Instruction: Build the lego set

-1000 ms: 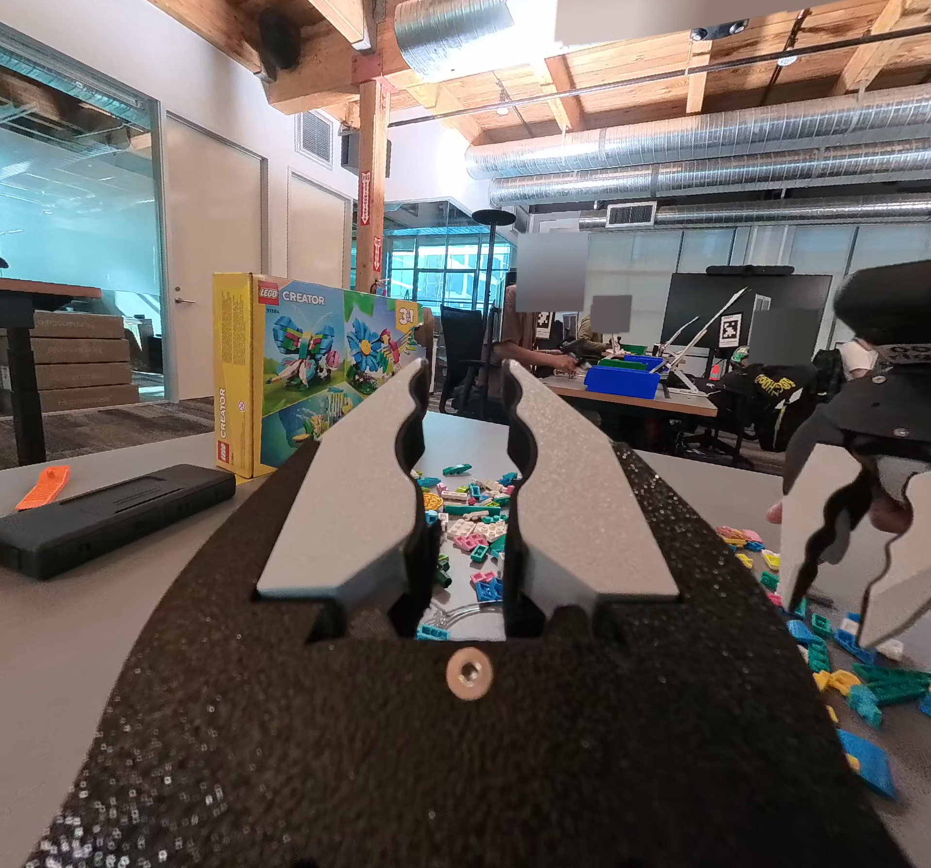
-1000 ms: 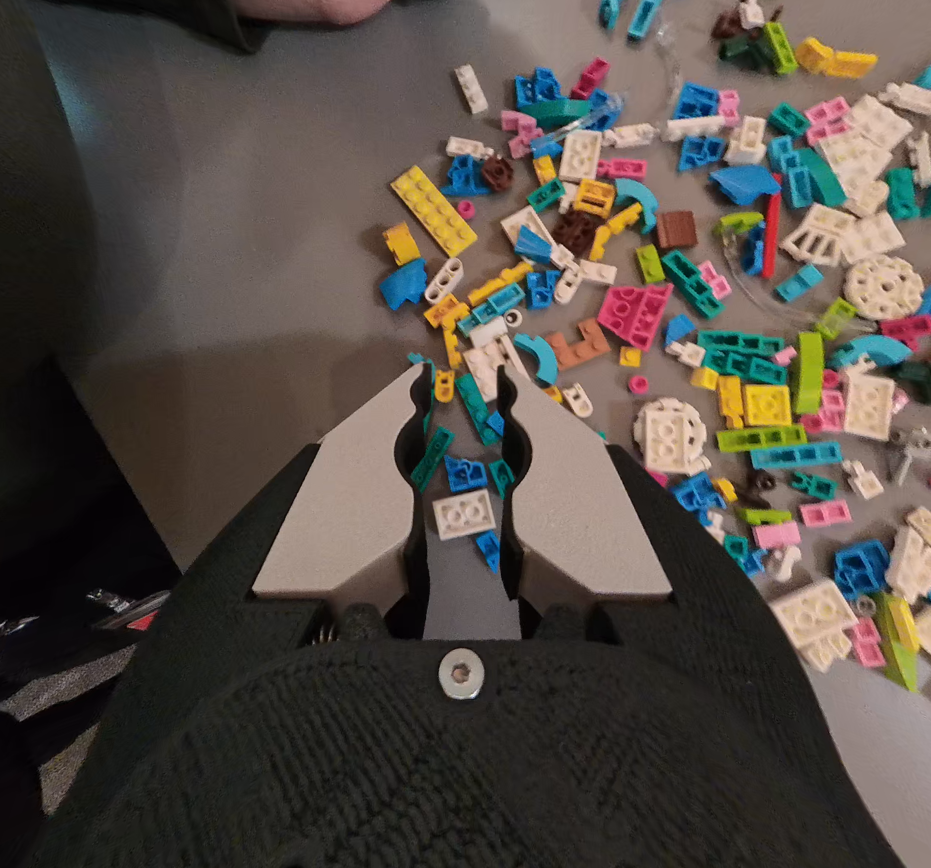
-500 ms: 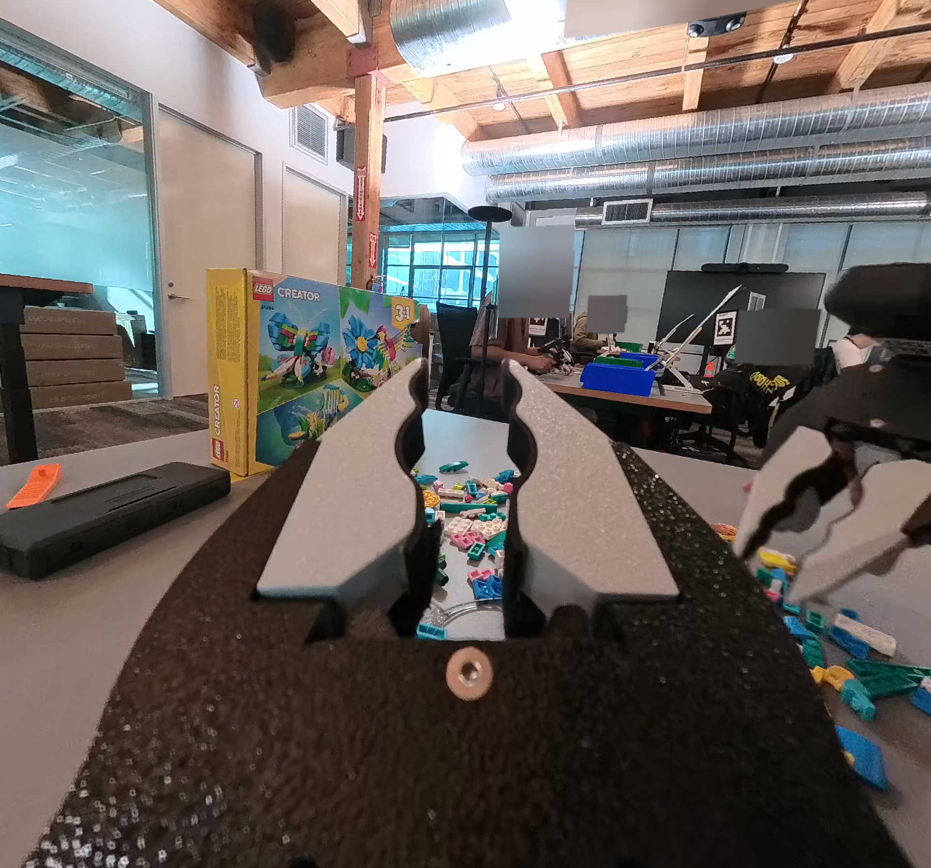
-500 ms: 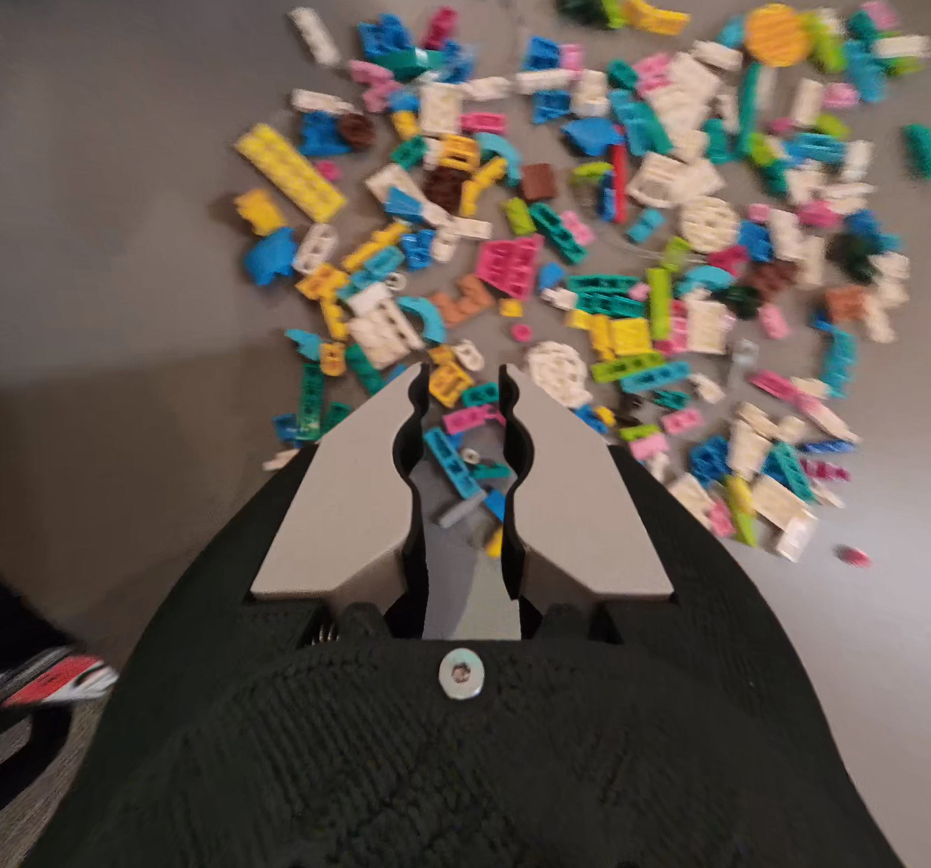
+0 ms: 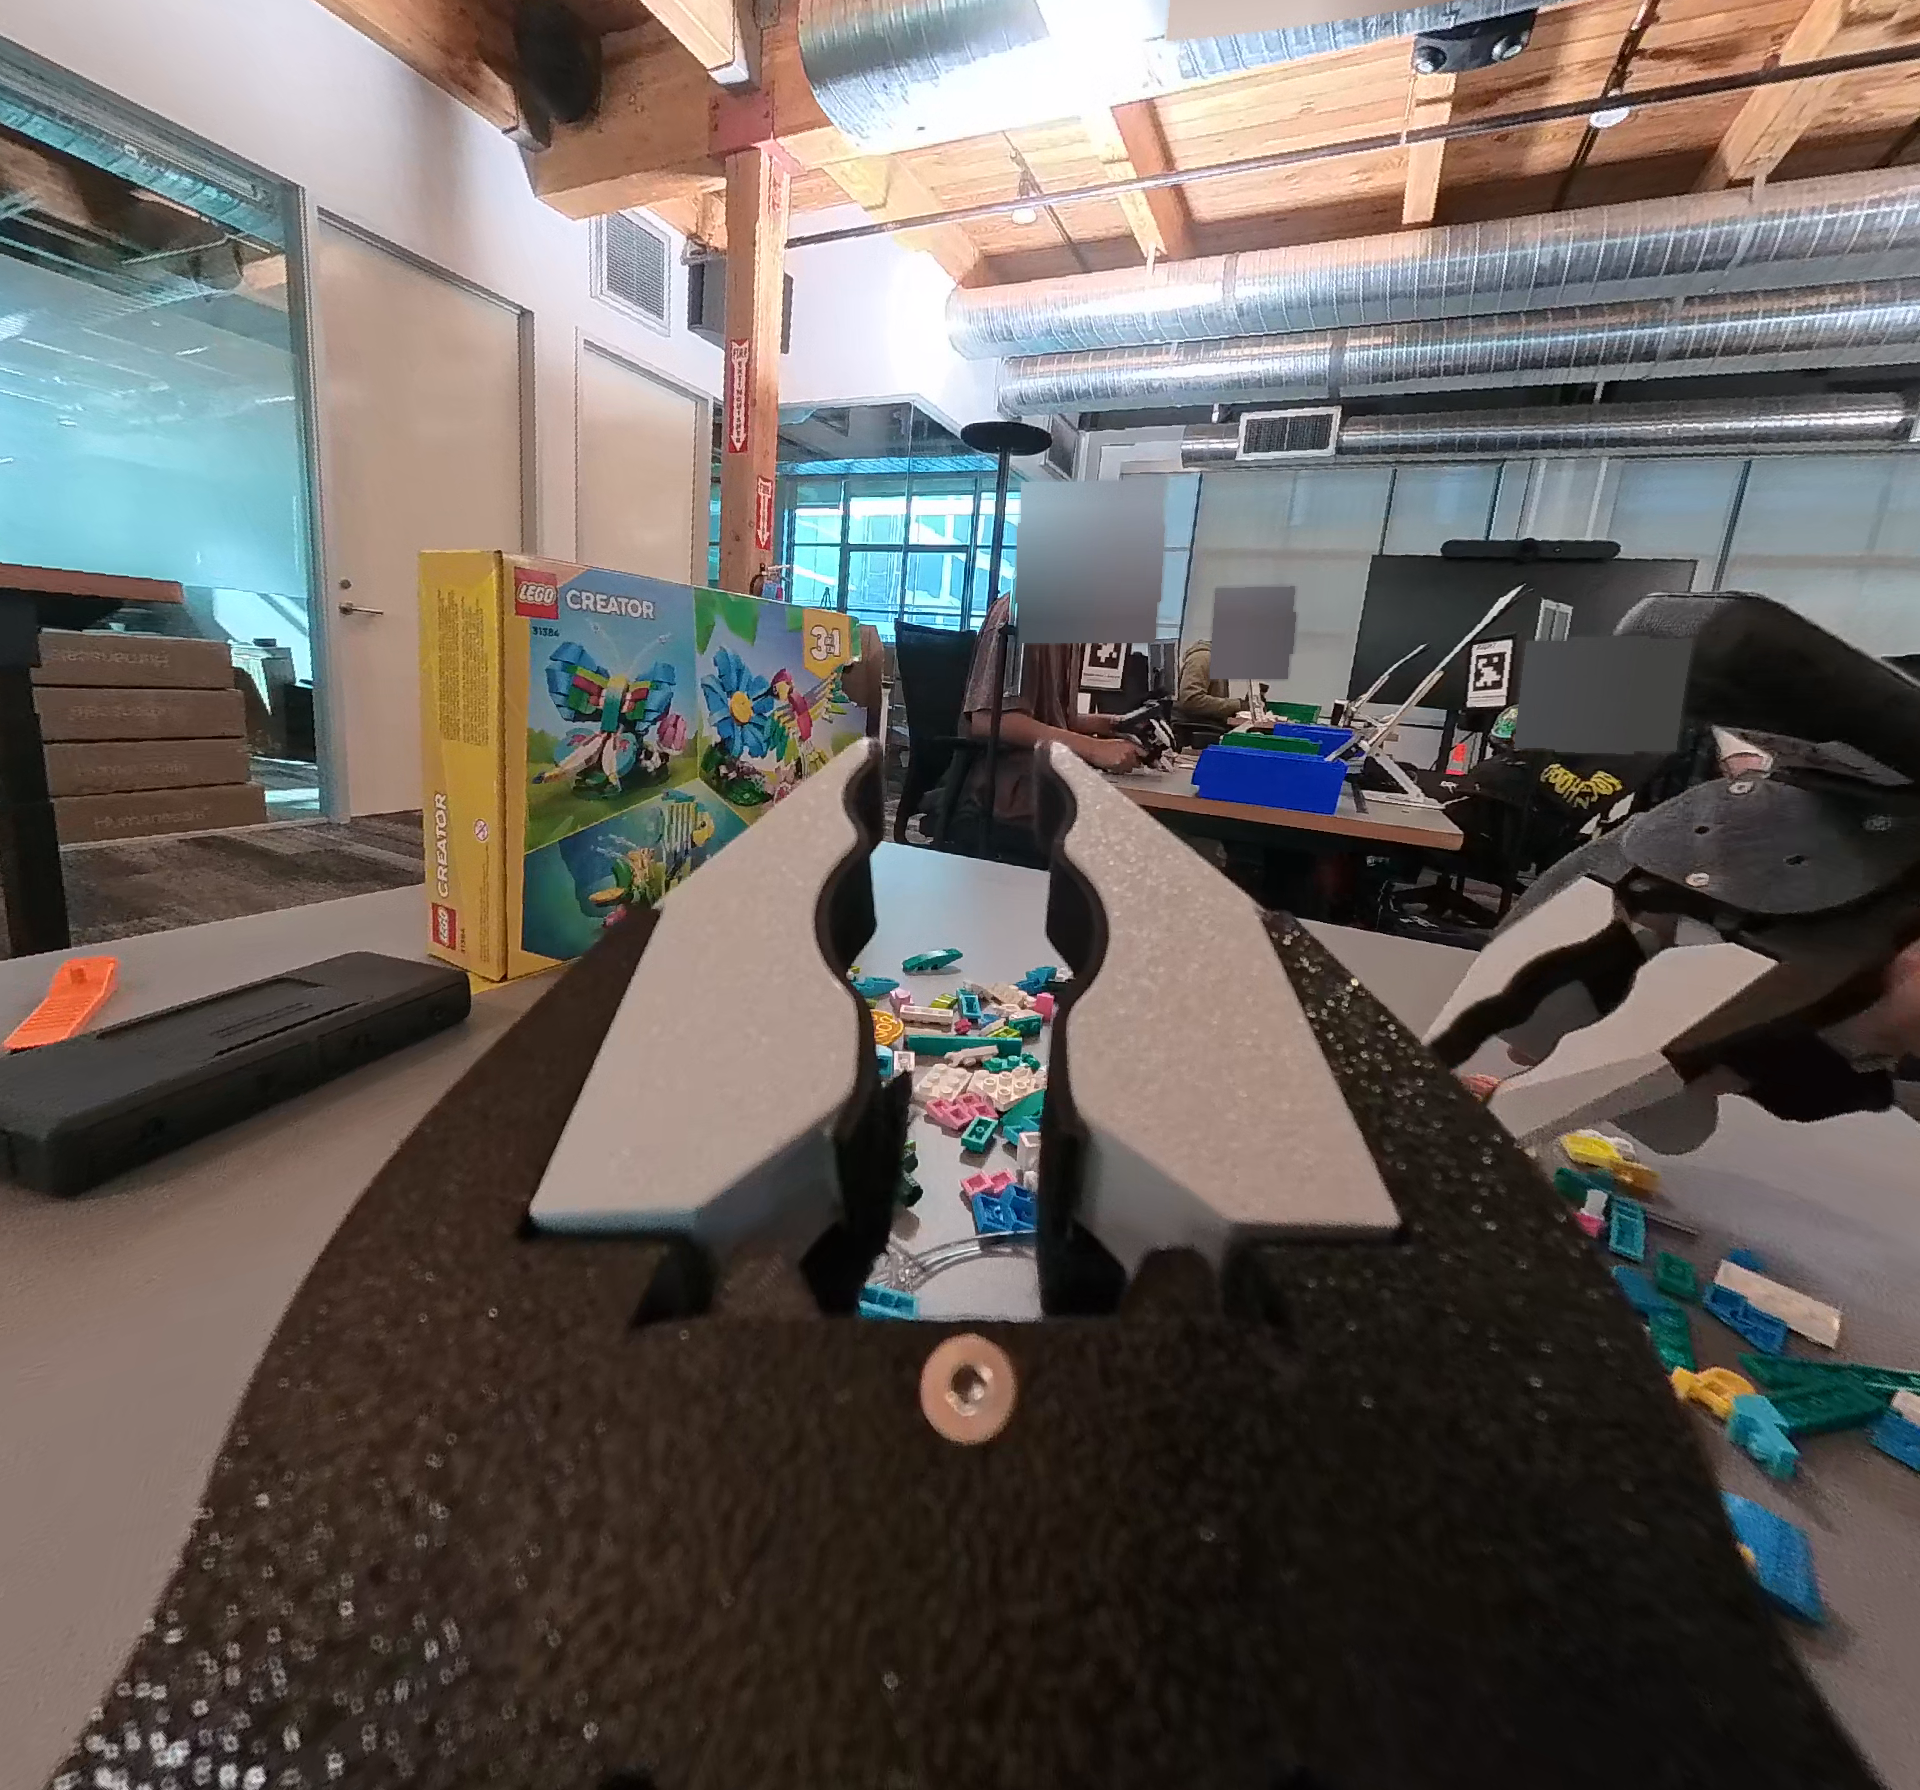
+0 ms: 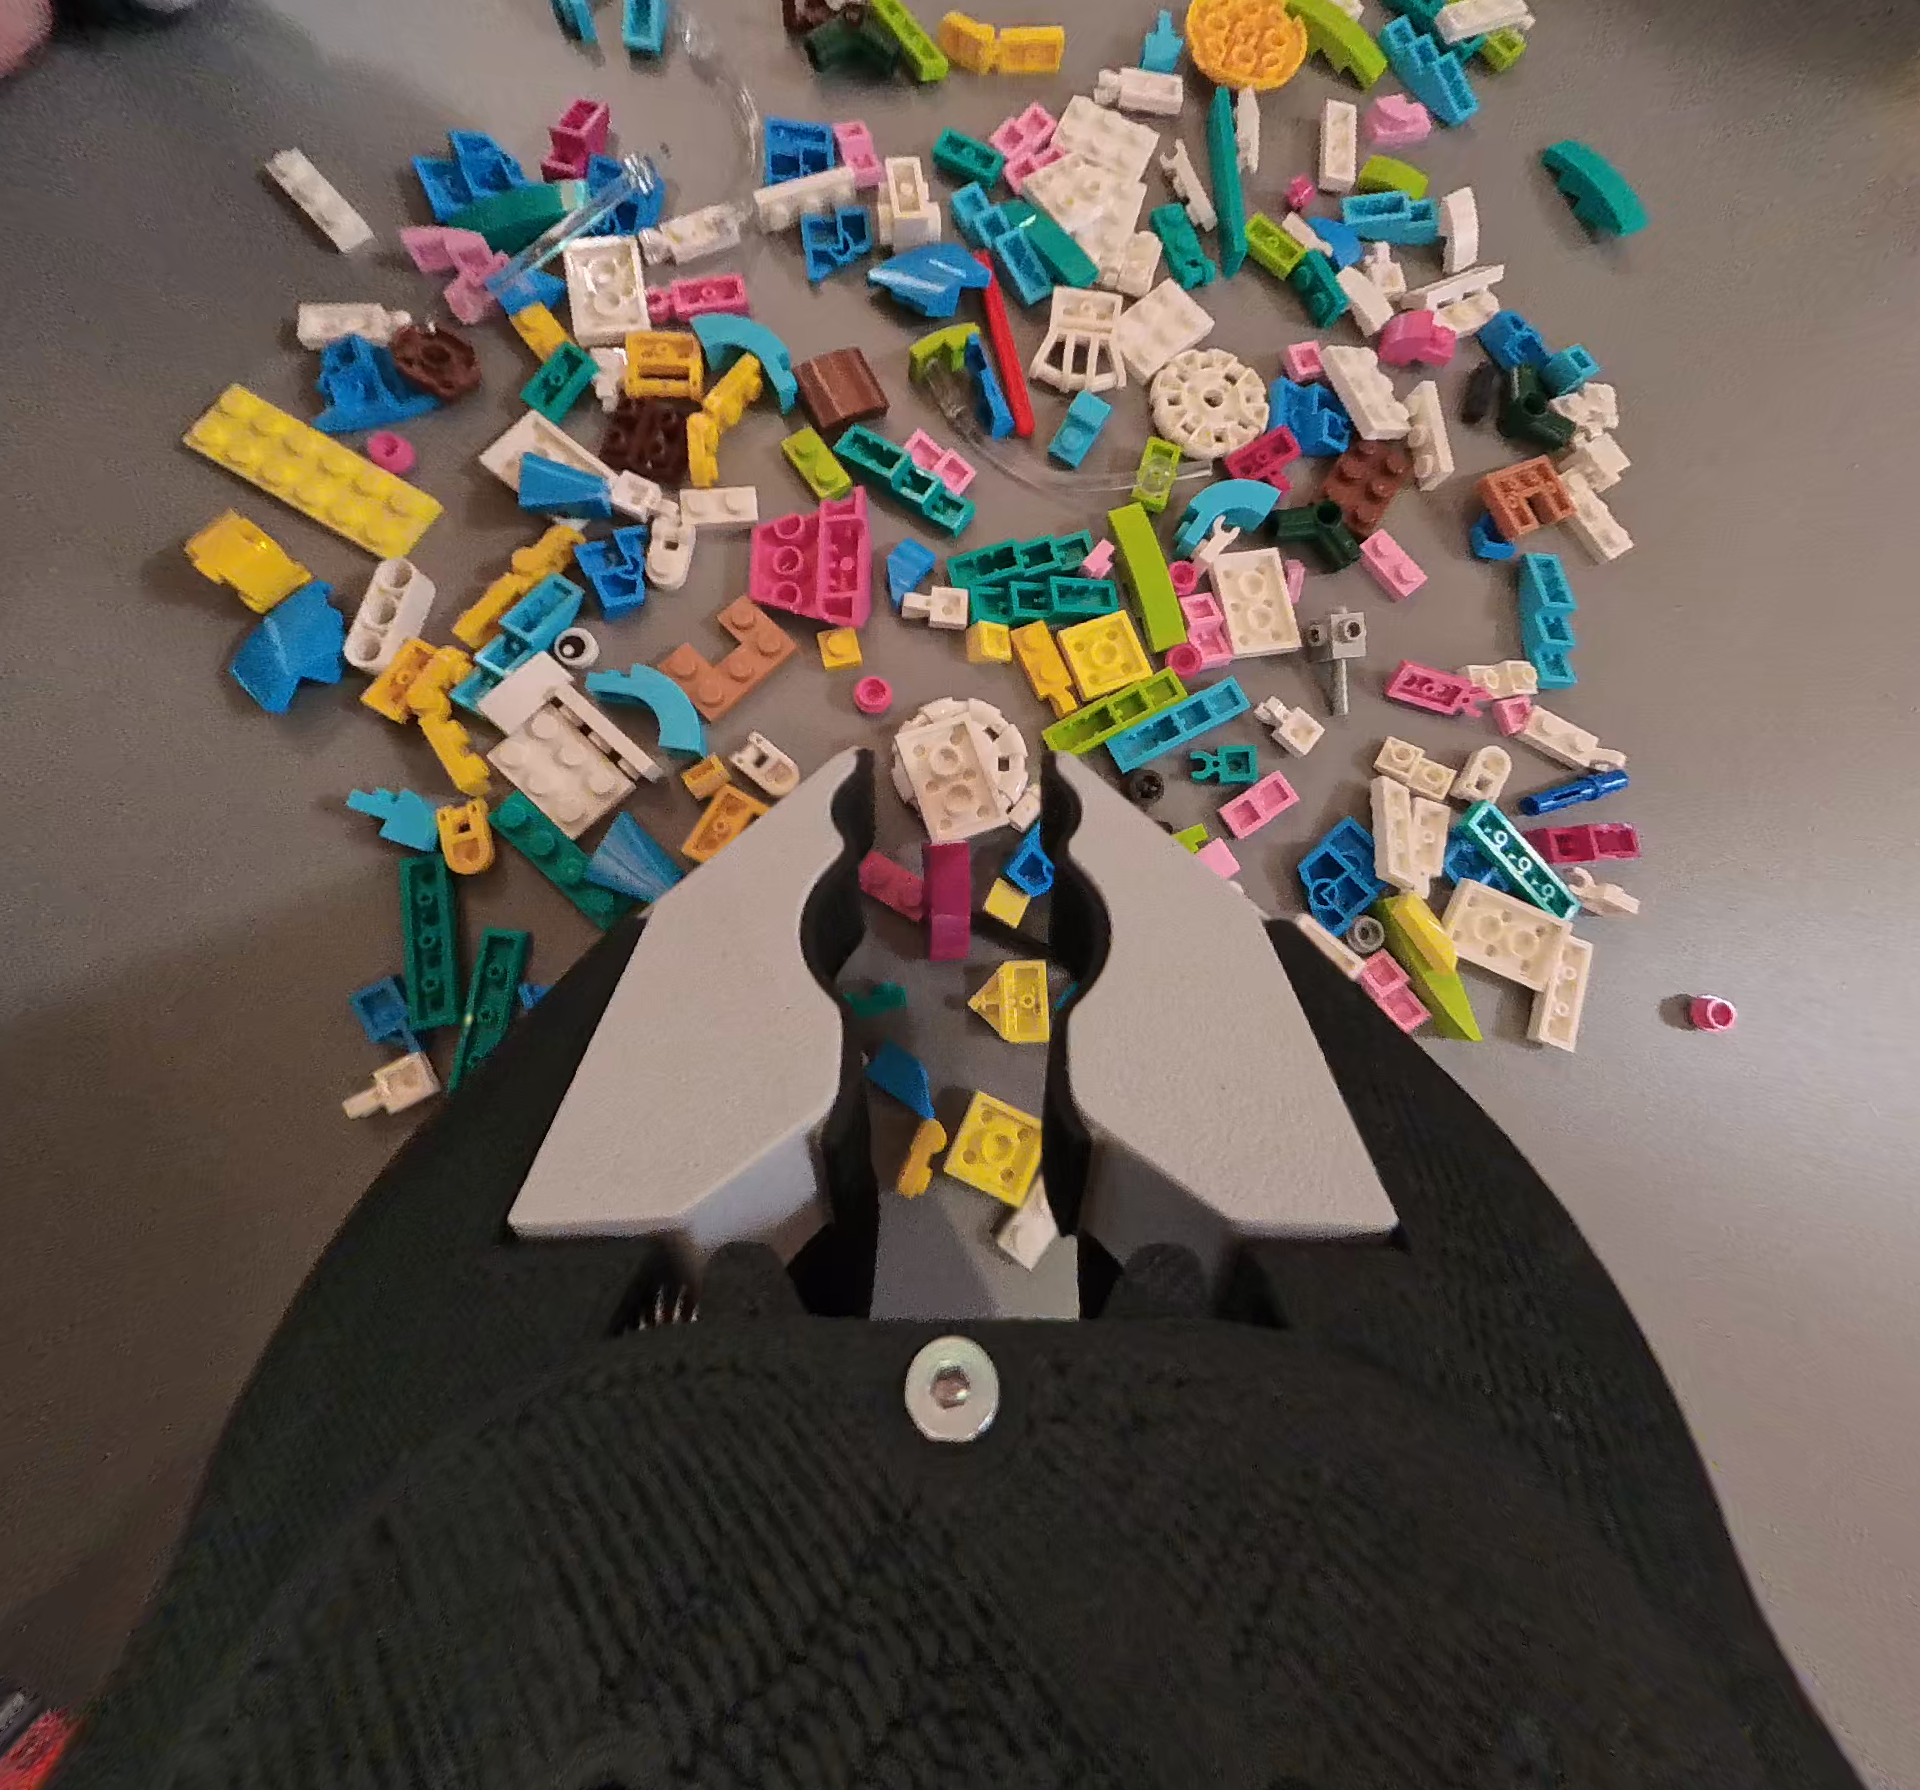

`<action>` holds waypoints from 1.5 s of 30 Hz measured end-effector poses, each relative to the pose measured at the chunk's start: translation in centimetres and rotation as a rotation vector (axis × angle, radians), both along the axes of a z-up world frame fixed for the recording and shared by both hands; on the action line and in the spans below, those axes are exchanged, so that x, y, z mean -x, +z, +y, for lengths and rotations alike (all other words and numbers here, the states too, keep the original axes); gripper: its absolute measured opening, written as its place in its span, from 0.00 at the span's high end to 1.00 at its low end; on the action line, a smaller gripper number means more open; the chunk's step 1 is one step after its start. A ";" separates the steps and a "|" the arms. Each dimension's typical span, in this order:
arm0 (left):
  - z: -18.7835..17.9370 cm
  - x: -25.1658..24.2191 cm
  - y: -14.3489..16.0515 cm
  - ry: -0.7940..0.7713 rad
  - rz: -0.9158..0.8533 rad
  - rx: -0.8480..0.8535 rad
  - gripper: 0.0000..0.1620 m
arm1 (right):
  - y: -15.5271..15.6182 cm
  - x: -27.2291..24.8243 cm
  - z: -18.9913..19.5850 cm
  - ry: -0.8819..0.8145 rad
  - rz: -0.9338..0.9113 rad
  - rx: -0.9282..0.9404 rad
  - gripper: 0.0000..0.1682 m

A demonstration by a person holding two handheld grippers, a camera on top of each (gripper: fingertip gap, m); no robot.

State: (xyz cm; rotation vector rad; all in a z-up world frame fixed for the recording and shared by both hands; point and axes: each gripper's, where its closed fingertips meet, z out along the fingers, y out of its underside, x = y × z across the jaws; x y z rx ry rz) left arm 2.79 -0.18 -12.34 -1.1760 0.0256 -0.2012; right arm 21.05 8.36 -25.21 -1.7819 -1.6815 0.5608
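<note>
A scattered pile of small loose lego pieces (image 6: 935,452) in many colours lies on the grey table (image 6: 208,857). My right gripper (image 6: 951,772) is open and empty, looking down over the near side of the pile, with a white round piece (image 6: 956,769) just beyond its fingertips. My left gripper (image 5: 958,761) is open and empty, held low over the table and pointing level across the pile (image 5: 977,1044). In the left wrist view the right gripper (image 5: 1475,1060) shows at the right, tilted down over the pieces.
The yellow lego set box (image 5: 623,764) stands upright at the far left of the table. A flat black case (image 5: 218,1054) and an orange brick separator (image 5: 62,997) lie at the left. People sit at desks behind the table. One gripper's finger ends stand about 25 cm off the other's. My right tips are about 40 cm from the flat black case (image 5: 218,1054), my left tips only 25 cm.
My right gripper has swept from the near-left edge of the pile toward its middle and pulled back higher. In the left wrist view it has tipped more level. The left gripper has barely moved.
</note>
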 end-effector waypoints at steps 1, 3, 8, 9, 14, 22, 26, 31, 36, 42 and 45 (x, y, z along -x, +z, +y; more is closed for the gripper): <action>0.0 0.0 0.0 0.000 0.000 0.000 0.84 | 0.0 0.1 0.0 -0.004 0.012 0.014 0.82; 0.0 0.0 0.0 -0.001 0.000 0.001 0.84 | -0.2 0.2 -0.1 -0.010 0.019 0.036 0.83; 0.0 0.0 0.0 -0.002 0.000 0.001 0.84 | -1.2 -0.1 0.1 -0.006 -0.032 0.018 0.87; 0.0 0.0 0.0 -0.002 0.001 0.001 0.84 | -1.2 0.0 0.0 -0.003 -0.033 0.015 0.88; 0.0 0.0 0.0 -0.001 0.001 0.000 0.84 | -1.0 0.0 -0.5 0.024 -0.034 0.021 0.90; 0.0 -0.1 0.0 -0.004 0.001 0.002 0.84 | -1.1 0.5 -2.1 0.111 -0.036 0.038 0.90; 0.0 -0.1 0.0 -0.005 0.002 0.002 0.84 | -1.0 0.7 -2.2 0.119 -0.025 0.034 0.90; 0.1 -0.1 0.0 -0.007 0.003 0.002 0.84 | -0.7 1.2 -2.3 0.117 0.009 0.037 0.85; 0.1 -0.2 -0.1 -0.014 0.002 0.005 0.84 | 0.6 1.4 -0.1 0.022 0.074 -0.038 0.72; 0.1 -0.2 -0.1 -0.013 0.001 0.005 0.84 | 7.9 -1.9 8.2 -0.361 0.417 -0.536 0.75; 0.1 -0.3 -0.1 -0.014 0.004 0.007 0.84 | 10.0 -5.3 10.1 -0.560 0.555 -0.711 0.78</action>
